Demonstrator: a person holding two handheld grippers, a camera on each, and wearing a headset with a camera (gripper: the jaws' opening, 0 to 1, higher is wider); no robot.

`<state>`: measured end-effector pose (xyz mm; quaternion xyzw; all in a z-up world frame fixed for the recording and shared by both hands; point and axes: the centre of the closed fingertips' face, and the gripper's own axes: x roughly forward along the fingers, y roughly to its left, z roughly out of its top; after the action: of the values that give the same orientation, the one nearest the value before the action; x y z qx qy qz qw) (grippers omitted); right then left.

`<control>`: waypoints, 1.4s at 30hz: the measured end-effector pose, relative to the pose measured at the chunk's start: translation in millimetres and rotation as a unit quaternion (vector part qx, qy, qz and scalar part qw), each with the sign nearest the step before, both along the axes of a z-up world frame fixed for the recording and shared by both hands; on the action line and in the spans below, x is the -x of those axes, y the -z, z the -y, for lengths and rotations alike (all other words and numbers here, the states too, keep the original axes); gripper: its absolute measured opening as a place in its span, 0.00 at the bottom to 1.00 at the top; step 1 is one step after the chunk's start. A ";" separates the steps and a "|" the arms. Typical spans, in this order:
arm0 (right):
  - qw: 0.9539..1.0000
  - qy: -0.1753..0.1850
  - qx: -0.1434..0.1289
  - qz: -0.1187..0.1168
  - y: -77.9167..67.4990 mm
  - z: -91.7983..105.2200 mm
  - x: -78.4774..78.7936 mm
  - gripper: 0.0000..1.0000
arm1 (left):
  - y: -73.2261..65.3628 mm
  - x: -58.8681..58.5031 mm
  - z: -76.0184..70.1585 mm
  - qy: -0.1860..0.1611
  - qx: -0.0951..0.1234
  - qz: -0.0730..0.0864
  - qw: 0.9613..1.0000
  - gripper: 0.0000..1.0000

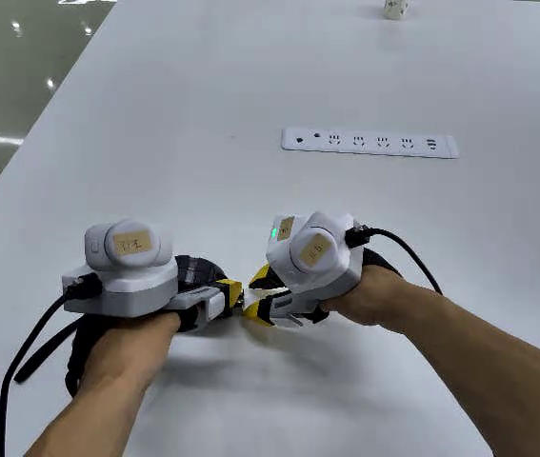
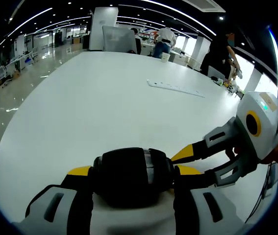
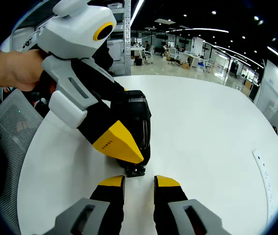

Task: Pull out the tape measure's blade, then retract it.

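Observation:
The black tape measure sits between the jaws of my left gripper, which is shut on its body just above the white table. In the head view the case shows between the left gripper and the right gripper. My right gripper is open with a narrow gap. Its yellow fingertips stop just short of the small blade hook at the case's lower end. The blade lies inside the case.
A white power strip lies flat on the far side of the table. A small white object stands at the far edge. Black cables trail from both grippers. A grey chair stands beside the table.

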<state>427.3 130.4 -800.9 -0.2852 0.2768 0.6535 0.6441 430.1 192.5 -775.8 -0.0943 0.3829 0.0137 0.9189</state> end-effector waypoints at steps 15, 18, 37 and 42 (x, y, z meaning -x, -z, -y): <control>1.000 0.016 -0.003 0.000 -3.1 20.3 2.5 0.31 | 5.0 10.3 4.5 0.022 -0.011 -0.006 1.000 0.66; 1.000 0.024 -0.007 -0.001 -3.9 25.8 2.4 0.32 | 5.9 12.8 3.8 0.026 -0.015 -0.005 1.000 0.68; 0.996 0.079 -0.039 0.001 -15.5 59.5 2.3 0.45 | 4.3 21.5 1.2 0.048 -0.023 0.008 0.999 0.70; 0.994 0.093 -0.049 0.002 -17.3 68.3 3.4 0.50 | 6.5 28.0 0.8 0.054 -0.029 0.005 0.998 0.71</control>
<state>423.9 62.1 -783.7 -0.2276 0.2680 0.6030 0.7161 402.2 191.8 -782.3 -0.0469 0.3827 -0.0254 0.9223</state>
